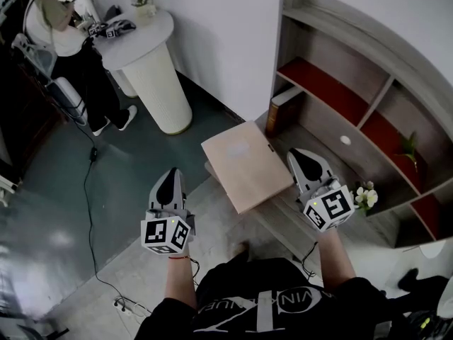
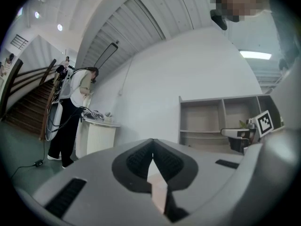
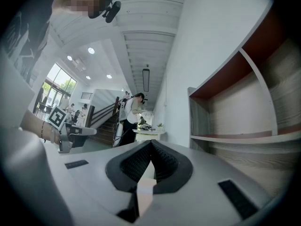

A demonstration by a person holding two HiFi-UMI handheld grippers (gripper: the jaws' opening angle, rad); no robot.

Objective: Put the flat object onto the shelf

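The flat object, a tan board (image 1: pixel 245 165), lies on a low grey bench (image 1: pixel 283 222) in front of the wooden shelf (image 1: pixel 340 105), between my two grippers. Left of the board and clear of it, my left gripper (image 1: pixel 170 174) is shut with nothing in it. Close by the board's right edge, my right gripper (image 1: pixel 301 153) is also shut and empty. In the left gripper view the jaws (image 2: pixel 153 155) meet at the tip and face the shelf (image 2: pixel 221 121). In the right gripper view the jaws (image 3: pixel 150 145) are together, with the shelf (image 3: pixel 244 107) at the right.
A book (image 1: pixel 283 108) stands in the shelf's lower left bay. White flowers (image 1: pixel 365 197) and a small plant (image 1: pixel 409 147) sit at the right. A round white table (image 1: pixel 152 69) and a person (image 1: pixel 64 34) are at the far left. A cable (image 1: pixel 88 211) runs across the floor.
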